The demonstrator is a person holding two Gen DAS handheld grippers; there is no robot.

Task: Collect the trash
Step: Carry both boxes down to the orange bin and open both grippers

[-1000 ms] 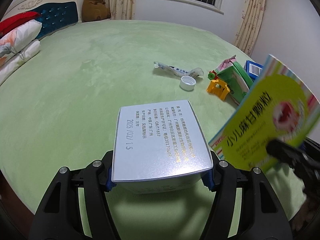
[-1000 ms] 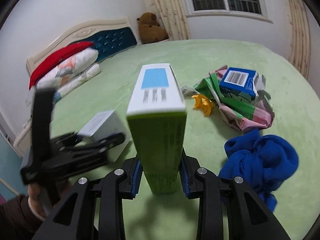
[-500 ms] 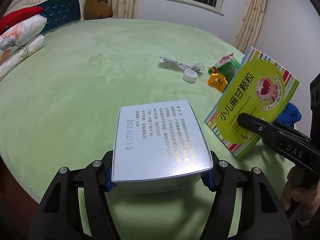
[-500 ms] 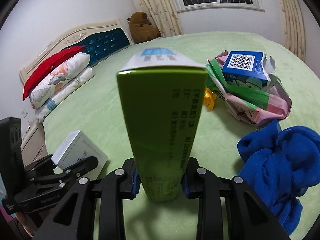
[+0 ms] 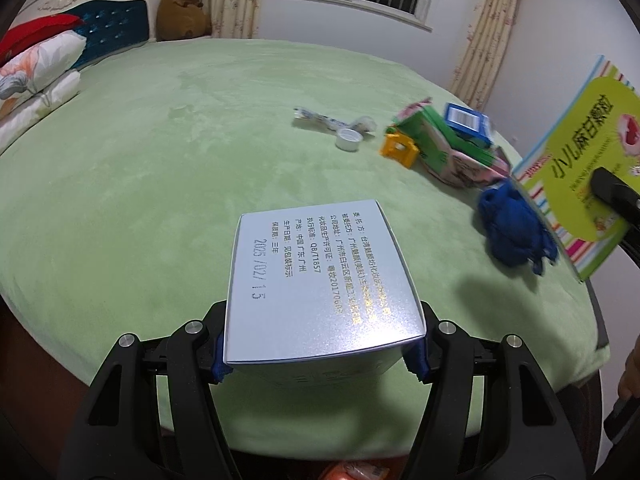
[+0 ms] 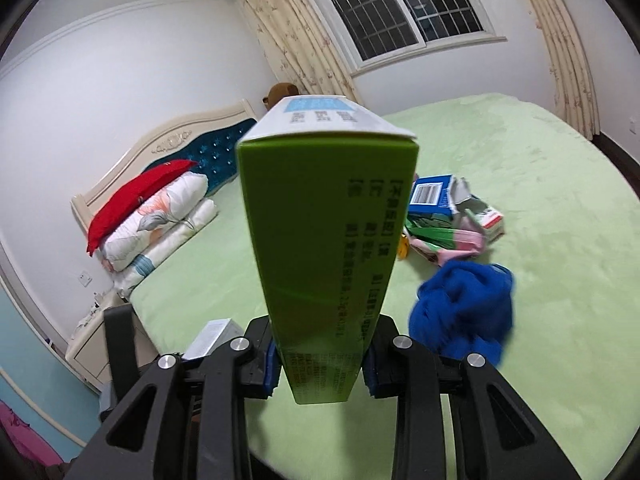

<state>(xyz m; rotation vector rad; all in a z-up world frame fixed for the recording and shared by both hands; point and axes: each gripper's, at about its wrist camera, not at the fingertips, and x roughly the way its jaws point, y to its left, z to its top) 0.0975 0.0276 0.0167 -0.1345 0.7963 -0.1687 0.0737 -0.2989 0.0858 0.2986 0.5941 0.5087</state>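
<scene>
Left claw (image 5: 322,354) clamped on one silver box (image 5: 320,280) printed "2025/02/15" and "QB/T1857", right claw (image 6: 320,368) clamped on one green carton (image 6: 324,248), both held above the green bed (image 5: 160,168), one white cap (image 5: 347,139), one blue cloth (image 6: 464,308), one barcoded blue box (image 5: 466,120) among wrappers.

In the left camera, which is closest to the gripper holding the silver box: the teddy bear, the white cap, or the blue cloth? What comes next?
1. Blue cloth, on the right, nearest the left gripper.
2. White cap, mid-bed, farther back.
3. Teddy bear, far end by the headboard.
</scene>
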